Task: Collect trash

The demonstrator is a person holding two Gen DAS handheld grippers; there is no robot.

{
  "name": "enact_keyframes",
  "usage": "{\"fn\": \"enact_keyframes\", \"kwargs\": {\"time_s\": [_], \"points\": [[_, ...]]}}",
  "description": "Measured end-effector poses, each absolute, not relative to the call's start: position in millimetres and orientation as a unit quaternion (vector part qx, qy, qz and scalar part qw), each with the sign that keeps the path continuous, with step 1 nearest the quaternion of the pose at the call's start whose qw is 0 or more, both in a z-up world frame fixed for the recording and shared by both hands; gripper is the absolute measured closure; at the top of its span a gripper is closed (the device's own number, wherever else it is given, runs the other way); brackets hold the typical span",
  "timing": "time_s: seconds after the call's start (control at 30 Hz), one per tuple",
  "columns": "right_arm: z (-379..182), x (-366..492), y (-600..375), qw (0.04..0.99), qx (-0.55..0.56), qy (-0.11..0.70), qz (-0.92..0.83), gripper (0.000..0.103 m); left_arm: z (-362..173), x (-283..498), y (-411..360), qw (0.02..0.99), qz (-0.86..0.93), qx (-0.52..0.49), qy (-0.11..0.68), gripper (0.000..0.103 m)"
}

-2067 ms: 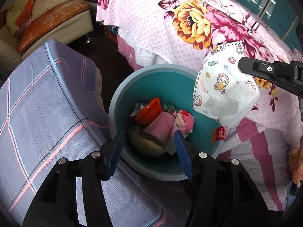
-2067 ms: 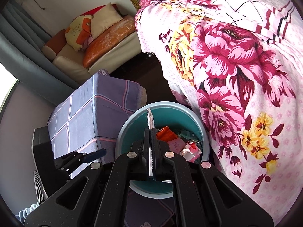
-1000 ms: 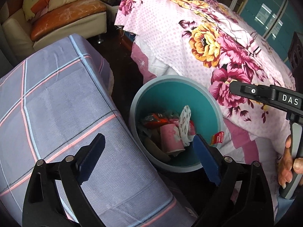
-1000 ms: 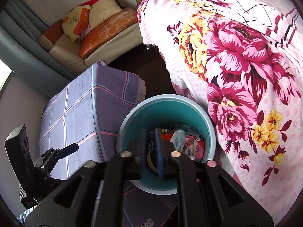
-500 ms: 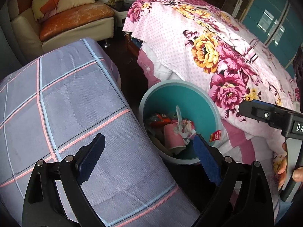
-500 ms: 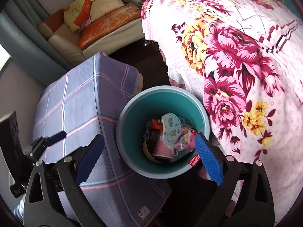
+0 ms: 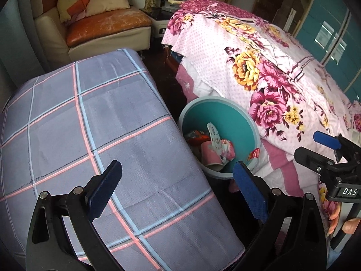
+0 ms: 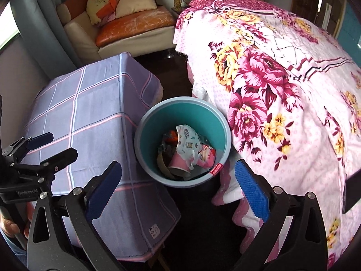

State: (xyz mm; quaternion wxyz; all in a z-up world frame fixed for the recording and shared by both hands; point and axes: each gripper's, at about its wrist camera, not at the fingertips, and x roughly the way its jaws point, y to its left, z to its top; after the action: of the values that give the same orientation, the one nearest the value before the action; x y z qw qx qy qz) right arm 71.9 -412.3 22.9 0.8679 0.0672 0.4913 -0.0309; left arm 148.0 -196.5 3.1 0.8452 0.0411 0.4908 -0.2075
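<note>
The right claw (image 8: 178, 185) opens wide above the teal bin (image 8: 144, 122), nothing between its pads. The left claw (image 7: 178, 187) is also released and empty. A printed face mask (image 8: 187, 141) lies in the bin atop a pink cup (image 8: 178, 161) and wrappers, between the checked tabletop (image 8: 90, 113) and the floral bed (image 8: 282, 90).

The face mask (image 8: 187, 141), earlier clamped in my right gripper (image 8: 178, 187) above the bin (image 8: 144, 126), now lies on the trash inside it. That gripper's jaws, then closed on the mask, are opening with nothing between them. My left gripper (image 7: 178, 189) has spread wider. Both grippers have drawn back from the bin.
</note>
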Motion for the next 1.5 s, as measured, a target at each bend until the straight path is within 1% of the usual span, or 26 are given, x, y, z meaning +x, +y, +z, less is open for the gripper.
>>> {"fn": "enact_keyframes", "kwargs": {"time_s": [0.27, 0.6, 0.87, 1.3, 1.5], "points": [[29.2, 42.4, -396.8, 0.873, 0.056, 0.483, -0.030, 0.007, 9.2, 122.7, -177.3, 0.855, -0.189, 0.037, 0.482, 0.004], [22.7, 21.3, -378.4, 0.879, 0.038, 0.474, -0.031, 0.007, 5.5, 100.8, -161.2, 0.863, -0.175, 0.037, 0.472, 0.004], [11.1, 25.7, -367.7, 0.879, 0.025, 0.475, -0.034, 0.007, -3.7, 99.3, -153.5, 0.863, -0.168, 0.032, 0.475, 0.004], [-13.0, 39.0, -374.0, 0.869, 0.047, 0.490, -0.040, 0.007, -20.5, 109.0, -146.7, 0.863, -0.149, 0.035, 0.482, 0.004], [-17.8, 46.8, -374.6, 0.869, 0.051, 0.491, -0.042, 0.007, -23.2, 109.5, -149.6, 0.868, -0.154, 0.040, 0.470, 0.004]]}}
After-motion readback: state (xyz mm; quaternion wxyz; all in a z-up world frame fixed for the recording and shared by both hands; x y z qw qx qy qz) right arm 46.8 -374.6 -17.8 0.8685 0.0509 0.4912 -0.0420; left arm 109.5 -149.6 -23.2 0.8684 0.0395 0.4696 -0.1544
